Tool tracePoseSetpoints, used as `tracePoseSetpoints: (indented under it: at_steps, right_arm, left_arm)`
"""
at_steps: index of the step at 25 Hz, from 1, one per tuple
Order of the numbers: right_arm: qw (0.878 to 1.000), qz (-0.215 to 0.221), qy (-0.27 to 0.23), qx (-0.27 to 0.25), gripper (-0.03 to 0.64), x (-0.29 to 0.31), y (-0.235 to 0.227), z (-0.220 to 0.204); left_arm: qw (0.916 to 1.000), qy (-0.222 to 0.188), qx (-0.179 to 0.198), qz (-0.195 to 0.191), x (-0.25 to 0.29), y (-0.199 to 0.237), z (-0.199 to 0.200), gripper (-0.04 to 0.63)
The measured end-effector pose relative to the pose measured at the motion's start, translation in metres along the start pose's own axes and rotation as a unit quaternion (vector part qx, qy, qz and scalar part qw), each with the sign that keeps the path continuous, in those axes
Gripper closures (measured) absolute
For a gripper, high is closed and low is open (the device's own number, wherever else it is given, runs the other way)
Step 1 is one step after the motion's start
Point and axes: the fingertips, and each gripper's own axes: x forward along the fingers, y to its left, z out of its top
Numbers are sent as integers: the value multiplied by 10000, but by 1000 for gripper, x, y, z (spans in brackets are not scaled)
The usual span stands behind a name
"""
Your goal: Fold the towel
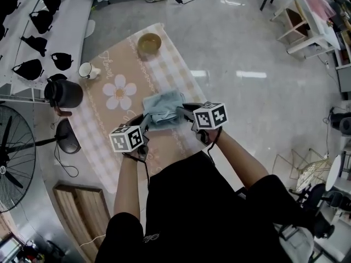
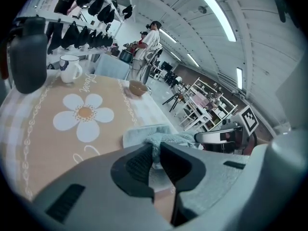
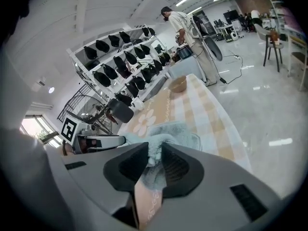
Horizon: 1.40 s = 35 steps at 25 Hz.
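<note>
Flowered tablecloth [image 1: 104,126] spread out. Pale blue towel [image 1: 162,106] bunched at its near middle, between both claws. Left gripper [image 2: 155,154] clamped on towel's left edge; right gripper [image 3: 155,156] clamped on its right edge.

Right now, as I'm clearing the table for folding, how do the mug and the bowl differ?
The mug is white with a handle; the bowl is brown, wider and has none. The mug stands by the tablecloth's left edge near the black kettle; the bowl sits on its far checked end. Both are upright and lie apart from the towel.
</note>
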Motion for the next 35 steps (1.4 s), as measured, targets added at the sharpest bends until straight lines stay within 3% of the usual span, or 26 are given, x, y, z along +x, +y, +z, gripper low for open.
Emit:
tracePoseSetpoints:
  at_steps: [5, 12, 13, 16, 18, 22, 26, 30, 35]
  right_arm:
    - [9997, 120, -6, 196, 531, 15, -8, 20]
    - [9995, -33, -204, 226, 526, 26, -20, 44]
    - [9994, -46, -305, 151, 521, 25, -20, 48]
    - [9981, 9, -616, -8, 443, 20, -19, 61]
    - [9975, 82, -697, -56, 411, 18, -16, 64]
    - [9973, -22, -669, -302, 405, 12, -14, 55]
    - [9958, -249, -672, -577, 405, 3, -10, 39]
    - [9902, -517, -629, -1139, 405, -5, 6, 18]
    - [9885, -610, -550, -1270, 405, -13, 30, -15]
  left_arm:
    - [9993, -232, -283, 79, 8, 14, 13, 543]
    - [9967, -544, -586, 127, 17, 24, 31, 541]
    - [9958, -651, -641, 117, 16, 24, 34, 524]
    - [9926, -935, -734, 263, 11, 32, 41, 382]
    - [9903, -1075, -794, 378, 4, 39, 43, 357]
    - [9894, -1168, -817, 279, -8, 40, 40, 356]
    - [9920, -1109, -571, 216, -17, 30, 27, 356]
    - [9934, -1030, -447, 215, -30, 22, 4, 356]
    - [9957, -840, -349, 188, -45, 9, -33, 356]
